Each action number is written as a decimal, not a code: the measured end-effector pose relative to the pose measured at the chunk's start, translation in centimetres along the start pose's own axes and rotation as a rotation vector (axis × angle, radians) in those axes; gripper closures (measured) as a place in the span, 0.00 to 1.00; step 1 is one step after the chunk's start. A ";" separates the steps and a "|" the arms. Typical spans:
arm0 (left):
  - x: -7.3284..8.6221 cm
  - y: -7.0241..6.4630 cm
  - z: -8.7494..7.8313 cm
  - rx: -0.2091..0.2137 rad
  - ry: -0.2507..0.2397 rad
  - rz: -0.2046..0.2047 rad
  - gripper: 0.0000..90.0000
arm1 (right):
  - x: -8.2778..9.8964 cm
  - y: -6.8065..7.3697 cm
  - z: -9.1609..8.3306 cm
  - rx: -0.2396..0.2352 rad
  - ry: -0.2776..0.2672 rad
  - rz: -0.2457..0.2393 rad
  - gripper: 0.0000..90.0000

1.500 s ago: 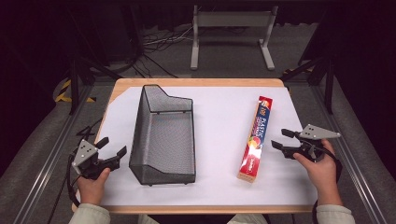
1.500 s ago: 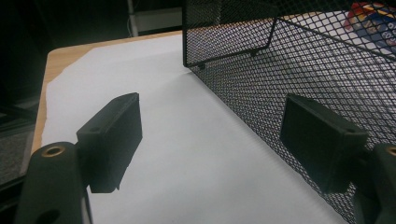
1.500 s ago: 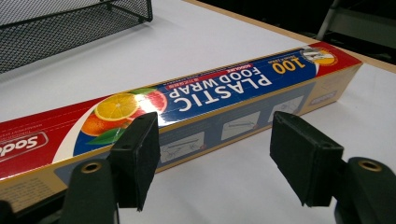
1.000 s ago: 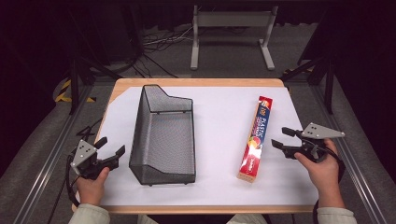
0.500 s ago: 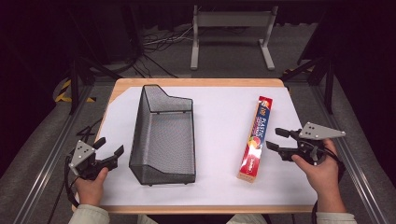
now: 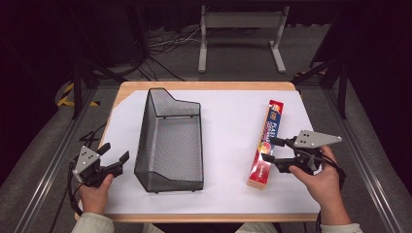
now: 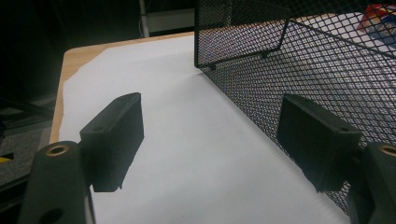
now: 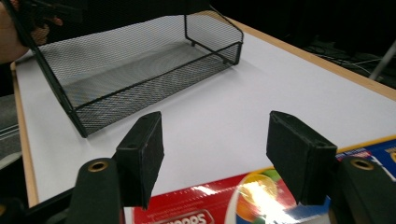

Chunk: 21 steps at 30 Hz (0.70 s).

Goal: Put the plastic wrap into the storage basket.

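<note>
While the person is sitting at the near edge of the table [image 6: 291, 86], both hands are holding their tools just above its white covering. The left gripper [image 6: 112, 156] is hovering at the near left corner, just beside the long side of the black mesh basket [image 6: 170, 141], and its jaws are standing wide apart with nothing between them; in the left gripper view the basket's mesh wall [image 7: 327, 70] is running close along the right-hand jaw. The right gripper [image 6: 272, 150] is reaching in from the right, its jaws also spread wide and empty, poised over the near part of the long box of plastic wrap [image 6: 266, 141], which is lying flat on the table's right half, well apart from the basket. Large white letters reading "PLAST" are showing along the box's blue stretch in the high view; smaller print is too fine to read. In the right gripper view the box [image 8: 196, 205] is showing a red panel with partial white lettering, roughly "Sealed", and a glossy fruit picture.
</note>
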<state>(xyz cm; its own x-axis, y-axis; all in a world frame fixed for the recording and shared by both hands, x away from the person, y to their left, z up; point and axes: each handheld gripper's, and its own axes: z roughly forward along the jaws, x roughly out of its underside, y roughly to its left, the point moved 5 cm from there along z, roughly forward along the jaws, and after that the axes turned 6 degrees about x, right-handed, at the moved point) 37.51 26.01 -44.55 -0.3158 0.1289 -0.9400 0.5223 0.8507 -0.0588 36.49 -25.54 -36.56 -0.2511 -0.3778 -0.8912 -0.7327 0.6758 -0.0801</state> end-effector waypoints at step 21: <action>0.0 0.0 0.1 -0.002 0.001 0.001 0.27 | -0.1 3.8 3.4 -0.089 0.043 0.000 0.52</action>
<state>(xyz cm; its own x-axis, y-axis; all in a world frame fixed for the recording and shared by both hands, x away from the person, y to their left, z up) 37.59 25.94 -44.64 -0.3164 0.1300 -0.9397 0.5208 0.8518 -0.0575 35.89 -20.80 -38.28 -0.2768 -0.4055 -0.8712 -0.7852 0.6181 -0.0382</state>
